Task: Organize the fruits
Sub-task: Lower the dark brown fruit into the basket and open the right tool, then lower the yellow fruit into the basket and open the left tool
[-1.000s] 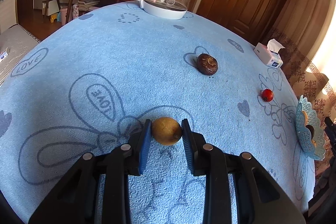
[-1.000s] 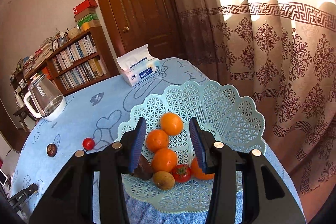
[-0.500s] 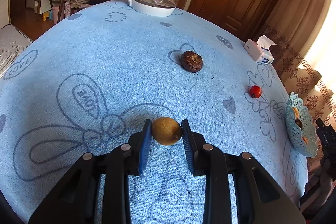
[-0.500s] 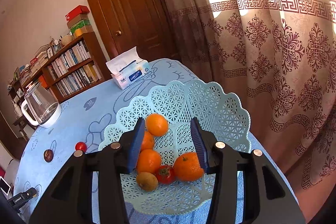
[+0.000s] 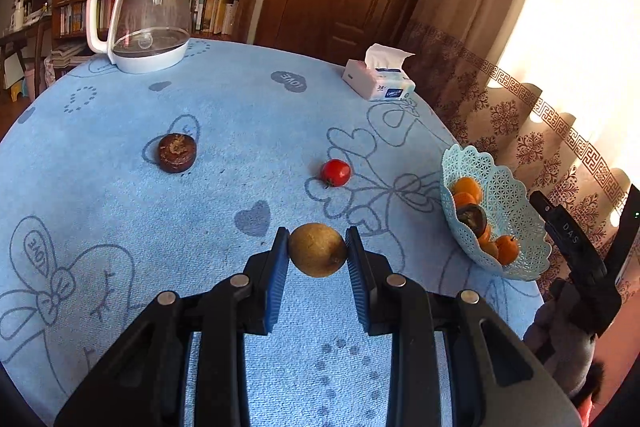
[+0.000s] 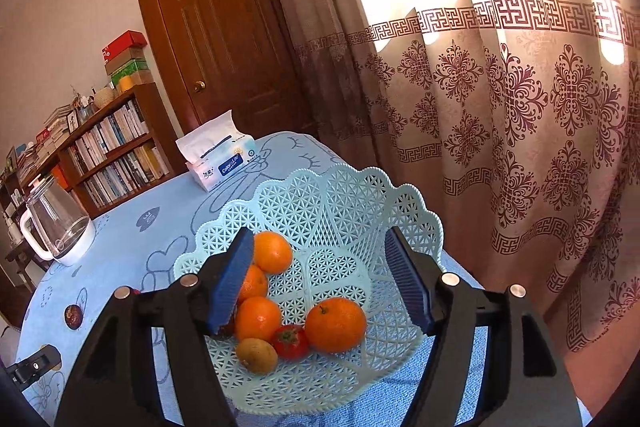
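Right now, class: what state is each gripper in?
Left gripper: shut on the brown fruit.
Right gripper: open, just widened, holding nothing, above the basket.

Tabletop [image 5: 248, 123] centre open; only red fruit [image 5: 335, 172] and dark fruit [image 5: 177, 152] there. Kettle [image 5: 146, 19], tissue box [image 5: 378, 83] crowd far edge.

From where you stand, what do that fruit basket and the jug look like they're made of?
Basket: likely moulded plastic, pale mint, matte; the regular lattice holes and scalloped rim suggest it.
Jug: clear glass or hard plastic body, since books show through; glossy white plastic-looking handle and base.
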`<state>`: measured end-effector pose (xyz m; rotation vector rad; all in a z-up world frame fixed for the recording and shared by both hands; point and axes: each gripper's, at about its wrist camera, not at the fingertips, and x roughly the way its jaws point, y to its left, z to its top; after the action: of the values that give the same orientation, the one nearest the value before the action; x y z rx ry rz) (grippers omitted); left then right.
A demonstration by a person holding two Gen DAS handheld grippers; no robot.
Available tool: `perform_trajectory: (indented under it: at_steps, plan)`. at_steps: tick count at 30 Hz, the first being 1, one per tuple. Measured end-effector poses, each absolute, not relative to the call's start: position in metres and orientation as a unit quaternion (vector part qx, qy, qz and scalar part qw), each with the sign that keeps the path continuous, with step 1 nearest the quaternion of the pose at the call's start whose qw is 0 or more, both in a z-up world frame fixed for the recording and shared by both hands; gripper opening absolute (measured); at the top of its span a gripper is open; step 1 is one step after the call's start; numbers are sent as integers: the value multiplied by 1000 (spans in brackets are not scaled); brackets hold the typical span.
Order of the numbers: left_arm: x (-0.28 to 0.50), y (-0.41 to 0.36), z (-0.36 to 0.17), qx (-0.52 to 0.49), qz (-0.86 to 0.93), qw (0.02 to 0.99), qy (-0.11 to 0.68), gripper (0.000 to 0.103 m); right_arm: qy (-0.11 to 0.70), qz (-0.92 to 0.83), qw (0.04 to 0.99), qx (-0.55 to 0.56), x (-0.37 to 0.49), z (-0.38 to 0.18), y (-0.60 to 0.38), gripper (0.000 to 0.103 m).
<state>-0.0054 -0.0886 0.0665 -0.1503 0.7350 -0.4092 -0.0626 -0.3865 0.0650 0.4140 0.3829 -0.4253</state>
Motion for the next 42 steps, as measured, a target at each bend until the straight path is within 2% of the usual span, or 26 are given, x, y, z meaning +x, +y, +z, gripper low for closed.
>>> perform_trajectory:
  at_steps: [3,7,17,25,27,31,42]
  plan:
    - [-5,-117,72,-56,-224,908,349,29,185,-218,934,215,-65,62,-390,70]
    - [-5,-152,74,-37,-254,902,347,29,177,-232,932,216,-67,62,-391,77]
    - [-2,-222,69,-7,-328,879,345,29,173,-245,927,226,-67,62,-396,77]
    - [2,-242,58,1,-348,869,351,29,172,-245,925,236,-67,62,-399,77]
    - [1,-242,57,2,-352,869,349,32,170,-245,925,237,-68,62,-399,77]
    - [0,-235,57,-10,-351,874,335,59,169,-248,922,244,-69,62,-402,77]
    - [15,-209,49,-36,-314,883,347,60,168,-250,923,240,-68,62,-399,77]
